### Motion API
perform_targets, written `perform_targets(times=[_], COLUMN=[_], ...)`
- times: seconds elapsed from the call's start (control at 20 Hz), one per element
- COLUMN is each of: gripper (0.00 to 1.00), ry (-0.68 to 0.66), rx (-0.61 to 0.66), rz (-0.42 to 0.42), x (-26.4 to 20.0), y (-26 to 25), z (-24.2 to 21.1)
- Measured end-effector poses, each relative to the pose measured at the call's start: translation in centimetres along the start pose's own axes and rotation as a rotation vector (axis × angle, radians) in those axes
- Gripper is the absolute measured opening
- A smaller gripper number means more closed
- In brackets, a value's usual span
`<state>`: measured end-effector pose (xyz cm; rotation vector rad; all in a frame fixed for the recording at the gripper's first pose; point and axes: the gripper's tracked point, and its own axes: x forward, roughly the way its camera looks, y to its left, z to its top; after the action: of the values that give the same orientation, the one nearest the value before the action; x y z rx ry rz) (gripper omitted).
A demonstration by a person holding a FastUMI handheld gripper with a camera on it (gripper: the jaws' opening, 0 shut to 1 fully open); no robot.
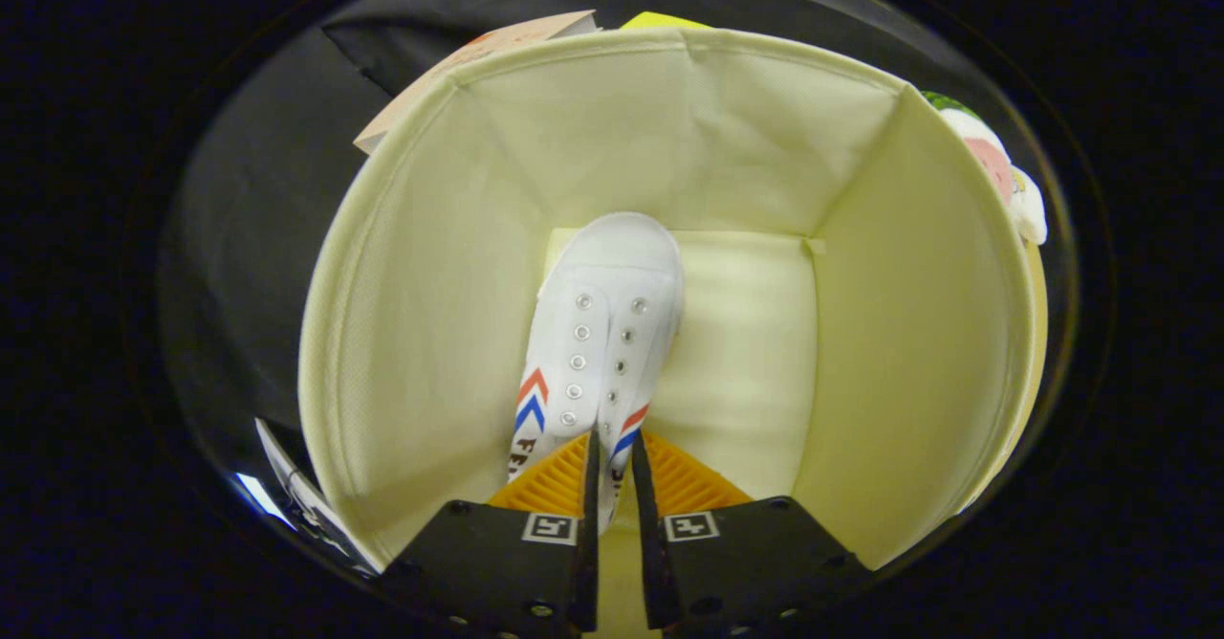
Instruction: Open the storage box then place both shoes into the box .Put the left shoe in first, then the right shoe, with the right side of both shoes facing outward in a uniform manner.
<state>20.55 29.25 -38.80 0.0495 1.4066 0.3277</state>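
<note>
The storage box (430,266) is open. The claw (612,472) is clamped on a white shoe (602,323), holding it inside the box near the left wall. No other shoe is in yet.

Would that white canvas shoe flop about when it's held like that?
Probably a little: the tongs pinch only the thin cloth at the heel end of the white canvas lace-less shoe, so the toe may sag. It looks light. The cream fabric box likely gives if bumped.
</note>
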Motion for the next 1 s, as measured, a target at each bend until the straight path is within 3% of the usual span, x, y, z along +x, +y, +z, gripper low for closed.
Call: perform_targets(times=[0.05, 0.25, 0.35, 0.5, 0.75, 1.0], gripper=[0.39, 0.56, 0.8, 0.95, 0.96, 0.96], ry=[-0.002, -0.025, -0.061, -0.103, -0.176, -0.172], rx=[-0.011, -0.074, -0.102, -0.123, -0.125, -0.074], rz=[0.035, 0.155, 0.204, 0.235, 0.191, 0.095], x=[-1.2, -7.9, -11.7, -16.9, -20.9, -20.5], y=[0.3, 1.0, 0.8, -1.5, -10.3, -23.5], z=[-0.2, -0.9, -1.1, -1.8, -3.0, -4.5])
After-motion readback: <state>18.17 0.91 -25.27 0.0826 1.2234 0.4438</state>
